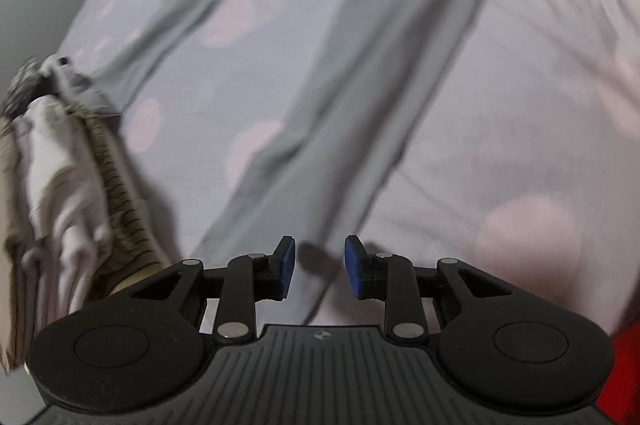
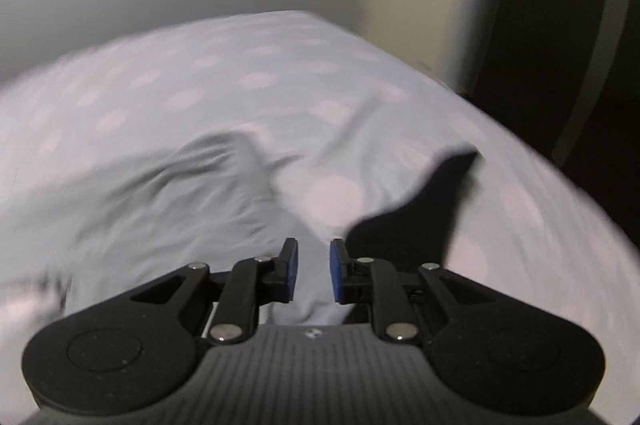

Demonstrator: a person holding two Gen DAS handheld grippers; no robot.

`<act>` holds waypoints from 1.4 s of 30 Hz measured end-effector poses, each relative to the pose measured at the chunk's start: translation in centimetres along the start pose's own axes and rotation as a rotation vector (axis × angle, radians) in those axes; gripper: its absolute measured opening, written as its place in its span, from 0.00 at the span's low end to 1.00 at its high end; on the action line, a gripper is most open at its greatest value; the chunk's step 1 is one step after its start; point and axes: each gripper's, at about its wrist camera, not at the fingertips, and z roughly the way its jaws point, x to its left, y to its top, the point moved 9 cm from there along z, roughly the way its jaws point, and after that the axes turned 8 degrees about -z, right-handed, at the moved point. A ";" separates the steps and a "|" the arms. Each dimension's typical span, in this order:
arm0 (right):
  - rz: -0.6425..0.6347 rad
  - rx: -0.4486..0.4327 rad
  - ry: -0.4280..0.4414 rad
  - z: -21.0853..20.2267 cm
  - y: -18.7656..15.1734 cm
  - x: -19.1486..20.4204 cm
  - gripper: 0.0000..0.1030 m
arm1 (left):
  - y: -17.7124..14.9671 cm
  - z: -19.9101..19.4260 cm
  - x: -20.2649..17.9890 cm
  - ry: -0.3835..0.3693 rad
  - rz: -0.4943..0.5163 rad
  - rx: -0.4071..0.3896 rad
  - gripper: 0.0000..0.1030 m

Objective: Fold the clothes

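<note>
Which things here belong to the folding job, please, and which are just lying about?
Job: grey garment, pile of clothes, left tongs and right tongs, both open and empty.
Lying about: spotted sheet, black cloth, red thing.

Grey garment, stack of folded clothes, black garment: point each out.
Grey garment [image 1: 352, 73]: left wrist view, on the flat middle of one long strip.
Stack of folded clothes [image 1: 68, 193]: left wrist view, on the pale top layer.
Black garment [image 2: 416, 221]: right wrist view, on its dark middle.
</note>
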 end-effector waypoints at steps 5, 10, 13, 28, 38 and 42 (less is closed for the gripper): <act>-0.417 0.027 0.102 -1.0 -1.0 4.5 0.22 | -0.3 1.7 -0.1 0.066 0.032 0.021 0.31; -0.803 0.138 0.200 -0.8 -4.9 7.9 0.30 | -0.4 1.6 -1.0 0.076 0.035 0.019 0.09; -0.970 0.222 0.233 -0.1 -7.3 9.3 0.37 | -0.3 1.0 -0.7 0.082 0.018 0.000 0.04; -1.296 0.285 0.088 4.4 -11.6 8.0 0.41 | -1.8 -4.1 1.6 0.050 -0.048 -0.035 0.03; -1.341 0.143 -0.008 6.4 -11.1 8.5 0.11 | -0.3 -5.5 4.6 0.099 -0.202 -0.093 0.01; -1.255 0.079 -0.037 5.9 -9.4 8.1 0.02 | 0.5 -6.5 6.1 0.129 -0.265 -0.135 0.01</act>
